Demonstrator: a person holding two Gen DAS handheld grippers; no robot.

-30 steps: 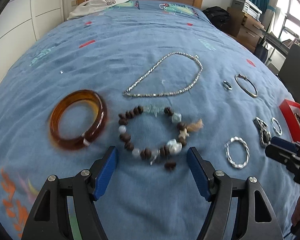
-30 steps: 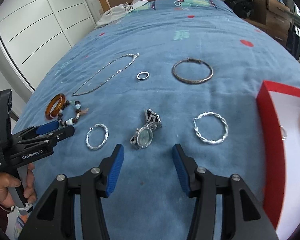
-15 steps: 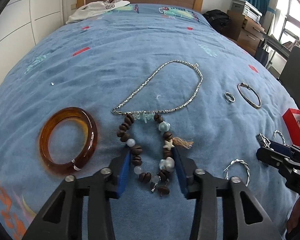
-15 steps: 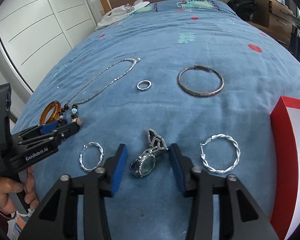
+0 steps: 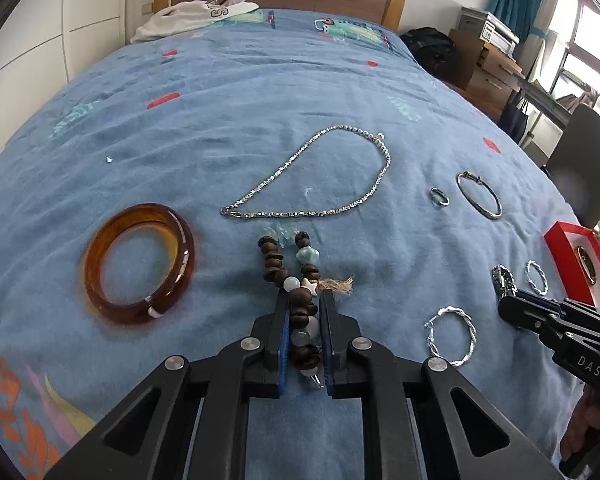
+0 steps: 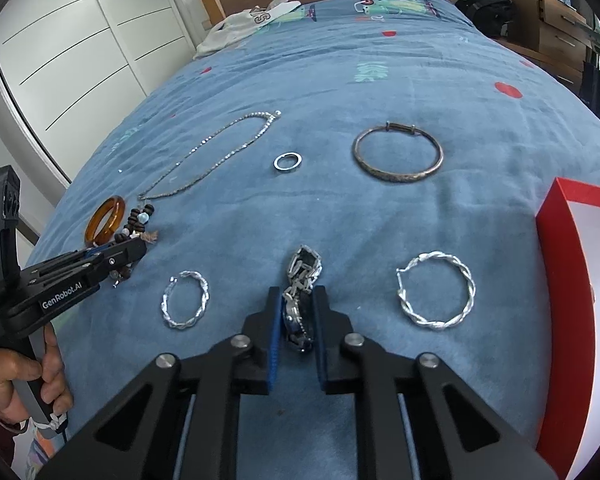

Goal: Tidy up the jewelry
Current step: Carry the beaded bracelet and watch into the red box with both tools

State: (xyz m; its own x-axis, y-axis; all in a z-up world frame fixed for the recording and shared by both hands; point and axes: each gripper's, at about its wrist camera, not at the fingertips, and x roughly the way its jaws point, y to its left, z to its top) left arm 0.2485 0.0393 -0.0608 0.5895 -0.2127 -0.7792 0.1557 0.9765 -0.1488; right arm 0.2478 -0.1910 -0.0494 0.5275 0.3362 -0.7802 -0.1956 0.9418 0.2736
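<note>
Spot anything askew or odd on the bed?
Yes: the beaded bracelet is squashed from a ring into a narrow strand as the left gripper jaws close on it. Everything else lies flat.

Left hand-held gripper (image 5: pixel 304 322) closing, right hand-held gripper (image 6: pixel 296 314) clamped, both angled down.

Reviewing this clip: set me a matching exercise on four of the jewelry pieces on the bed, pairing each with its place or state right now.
Things:
1. beaded bracelet
2. wristwatch
3. amber bangle
4. small silver ring

Places or states:
A. lying free between the chain necklace and the thin metal bangle
B. squeezed narrow between the left gripper pads as its jaws close
C. clamped in the right gripper
D. lying untouched, left of the left gripper

Pairs: 1-B, 2-C, 3-D, 4-A
</note>
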